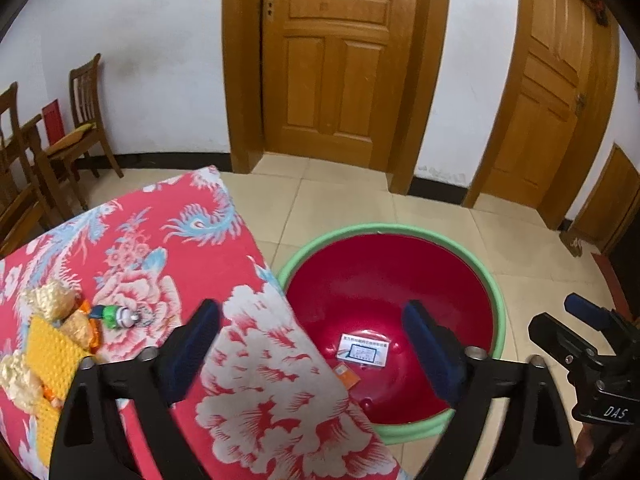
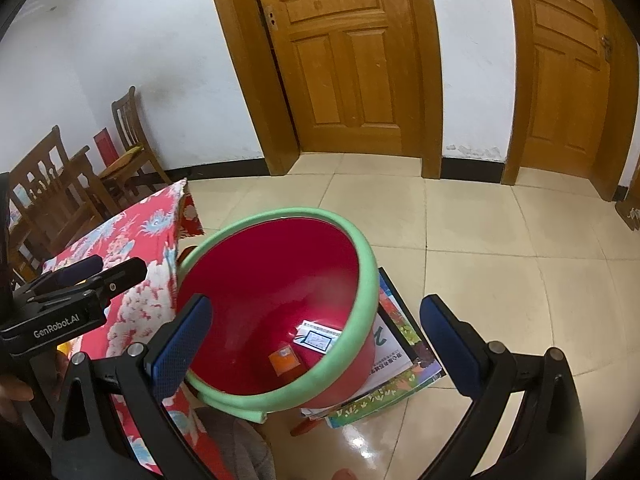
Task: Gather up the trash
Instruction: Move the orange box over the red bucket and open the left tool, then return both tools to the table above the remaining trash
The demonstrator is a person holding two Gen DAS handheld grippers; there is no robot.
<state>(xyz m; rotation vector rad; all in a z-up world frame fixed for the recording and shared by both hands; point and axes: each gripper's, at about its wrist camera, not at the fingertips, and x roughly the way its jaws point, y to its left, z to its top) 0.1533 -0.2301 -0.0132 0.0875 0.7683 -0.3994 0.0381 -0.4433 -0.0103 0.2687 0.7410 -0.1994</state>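
A red basin with a green rim stands beside a table covered in a red flowered cloth. In the basin lie a white printed card and a small orange packet. On the cloth at the left lie a yellow bubble mailer, crumpled cream wrappers and a small green-and-white bottle. My left gripper is open and empty, over the table edge and the basin. My right gripper is open and empty above the basin.
The basin rests on a stack of colourful books on a tiled floor. Wooden chairs stand at the left wall. Two wooden doors are behind. The right gripper also shows in the left wrist view.
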